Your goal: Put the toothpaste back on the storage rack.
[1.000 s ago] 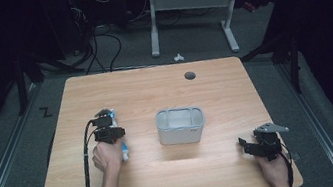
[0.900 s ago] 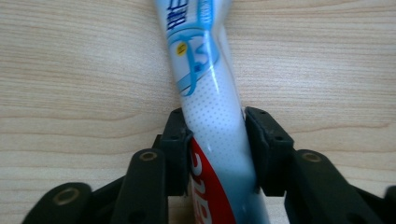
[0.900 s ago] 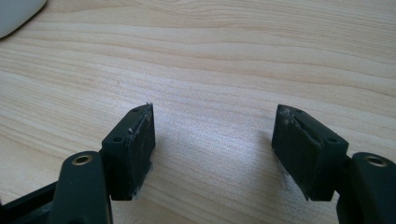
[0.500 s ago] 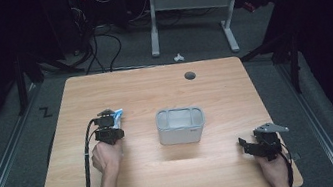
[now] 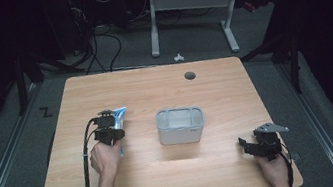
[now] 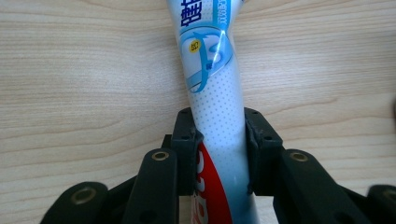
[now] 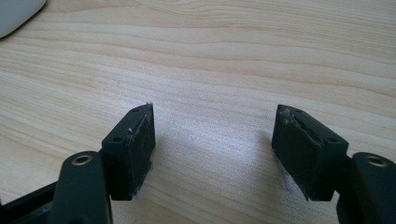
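A white, blue and red toothpaste tube (image 6: pixel 212 93) runs up between my left gripper's (image 6: pixel 219 135) jaws, and both pads press its sides. In the high view the tube's (image 5: pixel 120 114) blue end pokes out ahead of the left gripper (image 5: pixel 108 119) at the table's left. My right gripper (image 5: pixel 243 146) rests near the table's front right corner, pointing left. Its jaws (image 7: pixel 215 135) stand wide apart over bare wood with nothing between them.
A grey open-topped bin (image 5: pixel 182 132) stands at the middle of the wooden table (image 5: pixel 215 96). A dark cable hole (image 5: pixel 190 75) sits near the far edge. The corner of a pale object (image 7: pixel 14 14) shows in the right gripper view. Cables and a desk frame lie beyond the table.
The tube's blue end, seen beside the left hand a second ago, now sticks out ahead of the left gripper. The right gripper has kept still.
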